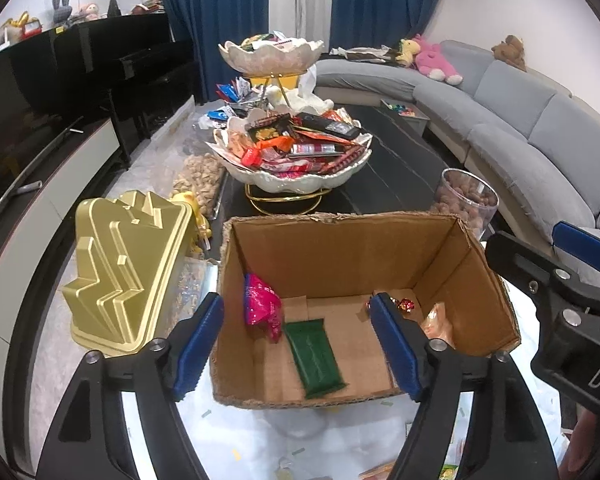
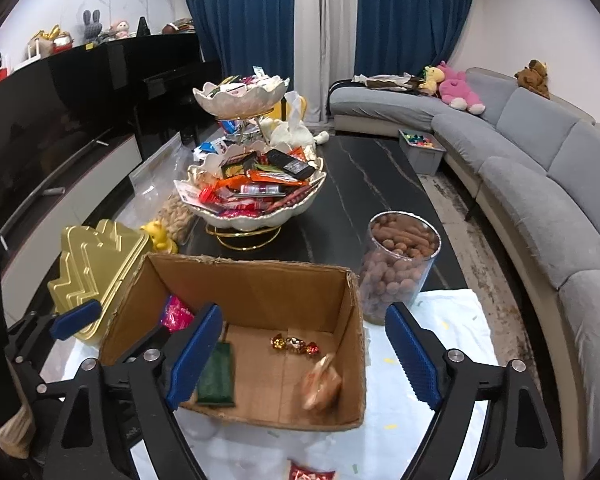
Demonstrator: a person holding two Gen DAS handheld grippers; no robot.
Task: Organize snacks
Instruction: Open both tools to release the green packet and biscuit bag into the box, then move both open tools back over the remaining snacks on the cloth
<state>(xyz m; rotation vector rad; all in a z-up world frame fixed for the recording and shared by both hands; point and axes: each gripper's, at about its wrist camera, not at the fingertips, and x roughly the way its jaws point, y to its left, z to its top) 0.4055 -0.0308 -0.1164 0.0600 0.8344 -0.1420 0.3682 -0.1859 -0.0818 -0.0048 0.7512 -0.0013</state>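
An open cardboard box (image 1: 340, 222) (image 2: 252, 266) stands on a white cloth in front of both grippers. On its floor lie a green bar packet (image 1: 316, 356) (image 2: 216, 376), a pink packet (image 1: 260, 306) (image 2: 176, 314) against the left wall, foil-wrapped candies (image 1: 404, 305) (image 2: 294, 345) and a blurred orange packet (image 1: 438, 320) (image 2: 322, 384). My left gripper (image 1: 296, 304) hangs open over the box with nothing between its blue pads. My right gripper (image 2: 305, 312) is open too, straddling the box's right wall, and grips nothing.
A two-tier shell bowl stand (image 1: 296, 178) (image 2: 256, 216) heaped with snacks sits behind the box on the dark table. A gold tin (image 1: 128, 272) (image 2: 96, 264) lies left, a clear jar of nuts (image 2: 396, 264) right. A red packet (image 2: 312, 474) lies at the near edge.
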